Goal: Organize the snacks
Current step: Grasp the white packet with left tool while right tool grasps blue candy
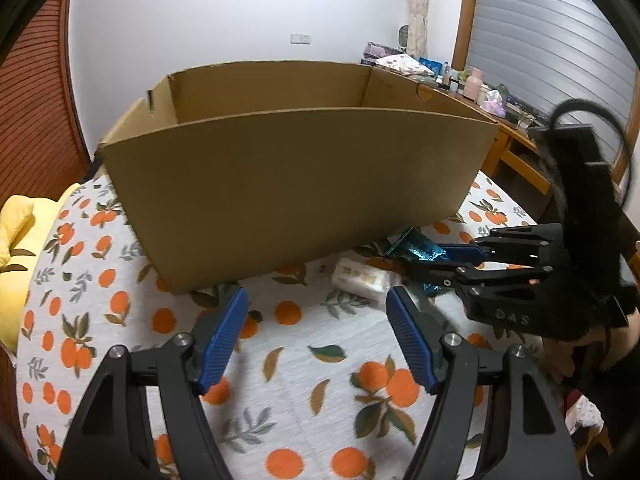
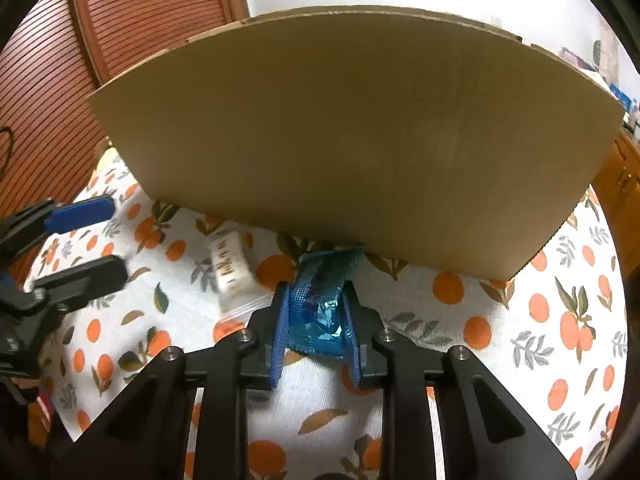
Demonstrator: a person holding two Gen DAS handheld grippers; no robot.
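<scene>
An open cardboard box (image 1: 296, 184) stands on the orange-print cloth (image 1: 304, 360); its near wall fills the right wrist view (image 2: 360, 140). A shiny blue snack packet (image 2: 320, 308) lies against the foot of the box, and my right gripper (image 2: 316, 292) is shut on it, the blue pads pressing both its sides. The left wrist view shows the same packet (image 1: 416, 248) in the right gripper (image 1: 444, 258). A white snack packet (image 1: 364, 278) lies on the cloth just left of it (image 2: 232, 266). My left gripper (image 1: 318, 300) is open above the cloth, holding nothing, short of the white packet.
The table is round and its cloth edge curves away on both sides. A yellow cushion (image 1: 16, 240) sits at the left, a wooden desk (image 1: 508, 136) cluttered with bottles and boxes at the back right, and a slatted wooden door (image 2: 132, 12) behind the box.
</scene>
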